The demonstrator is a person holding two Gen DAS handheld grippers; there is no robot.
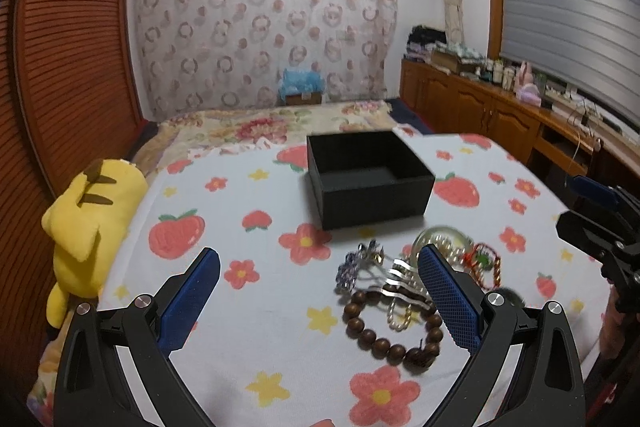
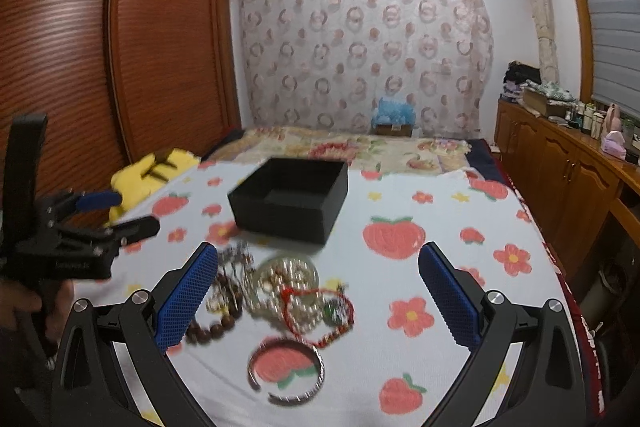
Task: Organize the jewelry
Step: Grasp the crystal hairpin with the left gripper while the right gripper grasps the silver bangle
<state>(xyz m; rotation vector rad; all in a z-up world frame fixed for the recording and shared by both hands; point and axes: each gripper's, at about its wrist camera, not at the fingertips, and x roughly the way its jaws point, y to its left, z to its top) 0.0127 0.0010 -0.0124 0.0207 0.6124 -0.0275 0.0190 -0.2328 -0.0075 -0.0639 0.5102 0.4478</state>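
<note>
On the strawberry sheet (image 2: 440, 211), jewelry (image 2: 280, 291) lies heaped just before the empty black box (image 2: 288, 203) (handy for dropping in); left gripper (image 1: 320, 303) and right gripper (image 2: 318, 301) hover, jaws apart, ready to pick.

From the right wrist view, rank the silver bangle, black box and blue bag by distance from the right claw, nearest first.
1. Silver bangle, on the cloth between the right claw's fingers.
2. Black box, mid-bed, open.
3. Blue bag, against the far curtain.
</note>
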